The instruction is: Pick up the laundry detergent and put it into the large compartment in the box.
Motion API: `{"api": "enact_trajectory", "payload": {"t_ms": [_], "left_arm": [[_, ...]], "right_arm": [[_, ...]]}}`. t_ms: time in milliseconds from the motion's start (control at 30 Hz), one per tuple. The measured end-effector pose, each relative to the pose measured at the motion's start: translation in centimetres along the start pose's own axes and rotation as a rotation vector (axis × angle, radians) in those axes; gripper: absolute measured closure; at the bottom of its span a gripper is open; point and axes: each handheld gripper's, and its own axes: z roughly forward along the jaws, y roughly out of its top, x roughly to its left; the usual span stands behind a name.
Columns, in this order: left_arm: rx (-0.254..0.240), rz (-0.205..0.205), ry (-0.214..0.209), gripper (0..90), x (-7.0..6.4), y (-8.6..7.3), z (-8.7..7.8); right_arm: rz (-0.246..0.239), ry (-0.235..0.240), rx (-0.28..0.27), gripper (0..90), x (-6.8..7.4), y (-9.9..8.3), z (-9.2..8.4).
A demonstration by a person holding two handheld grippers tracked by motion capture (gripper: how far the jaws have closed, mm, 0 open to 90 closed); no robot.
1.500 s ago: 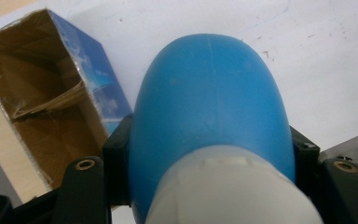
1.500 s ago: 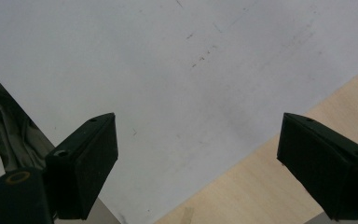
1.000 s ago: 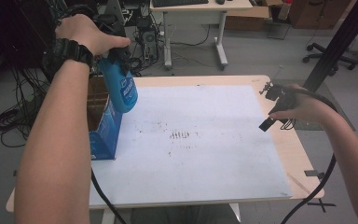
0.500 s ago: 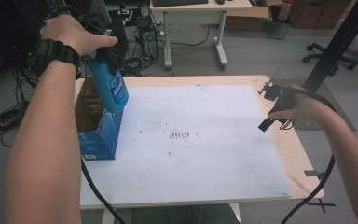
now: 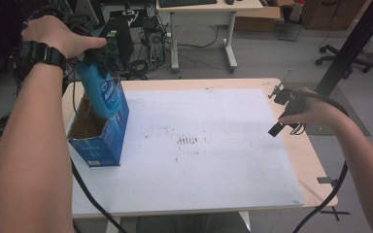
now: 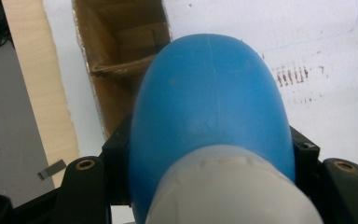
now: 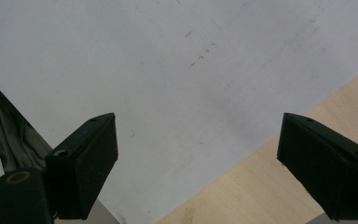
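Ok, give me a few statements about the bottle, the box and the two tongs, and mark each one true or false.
1. The left tongs are shut on the blue bottle. True.
2. The blue bottle lies flat on the white sheet. False: it is held up over the open cardboard box, its lower end at the box's opening.
3. The right tongs are open and hold nothing. True.
4. The cardboard box stands at the right edge of the table. False: it stands at the left side, on the white sheet.
5. The box's top is closed. False: it is open, and its brown inside shows in the left gripper view.
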Motion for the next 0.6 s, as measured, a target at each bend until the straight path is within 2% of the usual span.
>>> {"api": "enact_trajectory", "payload": {"t_ms": [133,600], "left_arm": [[-0.001,-0.006,0.007,38.0,0.6,-0.1,-0.1],[-0.018,-0.071,0.018,38.0,2.9,-0.9,-0.5]], "right_arm": [[0.001,0.0,0.0,12.2,0.0,0.1,0.0],[0.006,-0.002,0.0,12.2,-0.1,-0.1,-0.2]]}}
